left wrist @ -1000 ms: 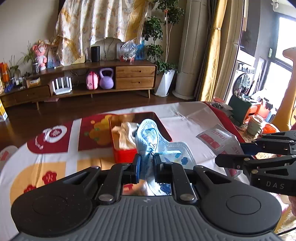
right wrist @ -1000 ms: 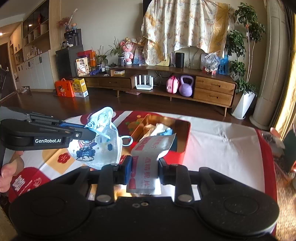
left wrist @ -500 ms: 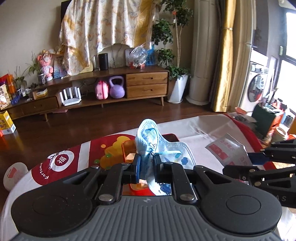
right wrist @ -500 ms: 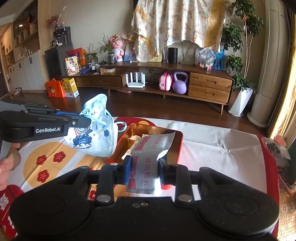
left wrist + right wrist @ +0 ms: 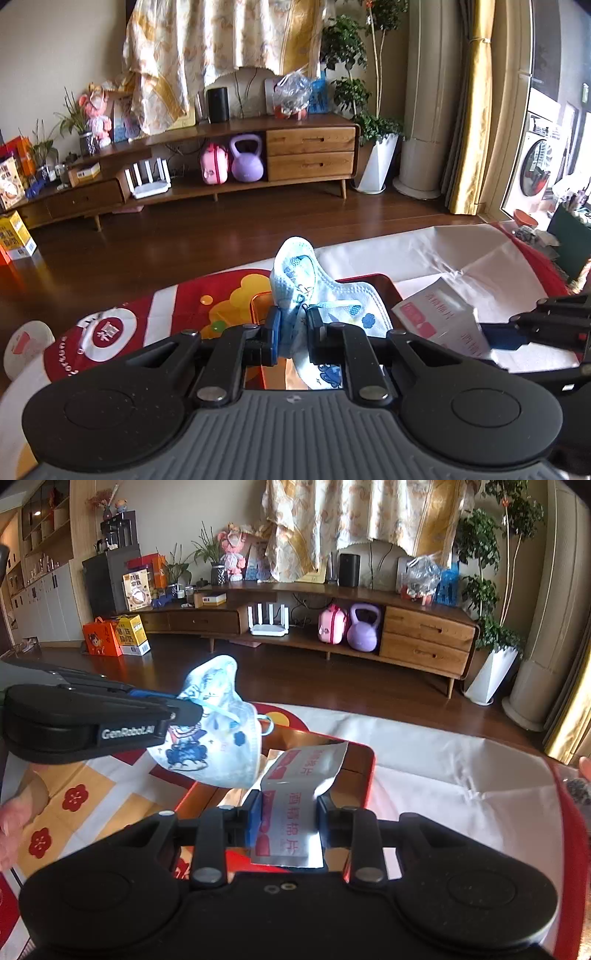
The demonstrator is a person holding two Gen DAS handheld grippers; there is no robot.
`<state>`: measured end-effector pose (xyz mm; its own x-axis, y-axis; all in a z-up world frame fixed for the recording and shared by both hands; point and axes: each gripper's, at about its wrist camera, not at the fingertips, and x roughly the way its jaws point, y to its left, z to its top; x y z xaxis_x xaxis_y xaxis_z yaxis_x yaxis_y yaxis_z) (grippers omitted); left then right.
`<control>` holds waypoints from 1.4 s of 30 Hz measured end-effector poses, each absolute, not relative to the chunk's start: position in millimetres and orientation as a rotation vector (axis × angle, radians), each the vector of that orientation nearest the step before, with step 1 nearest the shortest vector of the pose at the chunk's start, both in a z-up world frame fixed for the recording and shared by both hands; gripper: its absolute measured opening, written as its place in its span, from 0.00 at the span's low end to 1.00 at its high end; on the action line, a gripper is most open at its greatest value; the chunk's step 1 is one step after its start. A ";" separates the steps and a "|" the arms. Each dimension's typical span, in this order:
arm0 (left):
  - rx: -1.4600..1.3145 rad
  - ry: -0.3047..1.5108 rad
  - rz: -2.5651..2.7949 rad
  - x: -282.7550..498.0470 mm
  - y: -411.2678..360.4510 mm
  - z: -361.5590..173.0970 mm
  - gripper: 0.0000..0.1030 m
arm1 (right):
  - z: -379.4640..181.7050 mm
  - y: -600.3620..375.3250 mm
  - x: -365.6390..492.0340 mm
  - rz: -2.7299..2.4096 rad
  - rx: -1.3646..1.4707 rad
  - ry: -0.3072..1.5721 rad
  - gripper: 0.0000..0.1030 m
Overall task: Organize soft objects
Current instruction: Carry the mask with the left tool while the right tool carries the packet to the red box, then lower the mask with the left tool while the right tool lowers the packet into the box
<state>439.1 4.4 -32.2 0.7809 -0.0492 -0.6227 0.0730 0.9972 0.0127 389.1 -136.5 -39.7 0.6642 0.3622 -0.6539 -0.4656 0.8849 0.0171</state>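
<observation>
Left wrist view: the left gripper [image 5: 291, 328] has its jaws closed on a pale blue face mask [image 5: 314, 295], which stands up from the pinch at lower centre of the frame and folds over to the right. Below and behind the mask lies a red tin box [image 5: 384, 282] on the bench [image 5: 443, 251], which is covered by a white and red patterned cloth. At the right edge the right gripper [image 5: 498, 338] reaches in, its jaws closed on a silver sachet with red print [image 5: 439, 317].

In the right wrist view the right gripper [image 5: 288, 812] pinches that sachet [image 5: 295, 812] at lower centre, its upper end curling over the open red tin box [image 5: 365, 771]. The box seems to hold pale crumpled items, though most of the inside is hidden. From the left edge the left gripper [image 5: 184, 710] holds the face mask [image 5: 214, 738] in the air over the box's left side, cartoon print facing the camera. A bare hand [image 5: 14, 812] shows at lower left, under that gripper.
</observation>
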 end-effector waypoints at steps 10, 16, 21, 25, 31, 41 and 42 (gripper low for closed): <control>0.049 0.736 -0.063 482.6 -1.6 -77.2 0.13 | -84.5 -129.4 421.8 0.451 -0.158 0.773 0.27; 0.047 0.776 -0.074 495.5 -2.5 -105.0 0.13 | -105.6 -129.7 432.6 0.445 -0.154 0.815 0.27; 0.043 0.788 -0.078 499.1 -2.4 -117.0 0.13 | -112.2 -129.2 435.3 0.447 -0.156 0.828 0.28; 0.047 0.802 -0.080 500.6 -2.1 -124.2 0.13 | -115.5 -125.6 435.0 0.441 -0.192 0.843 0.30; 0.058 0.824 -0.093 501.7 -4.8 -131.5 0.13 | -118.9 -122.5 433.9 0.434 -0.218 0.851 0.32; 0.067 0.832 -0.096 498.0 -5.8 -130.7 0.31 | -114.8 -125.6 430.5 0.429 -0.216 0.834 0.47; 0.061 0.833 -0.097 497.5 -4.8 -129.5 0.36 | -113.6 -126.1 429.1 0.428 -0.215 0.829 0.48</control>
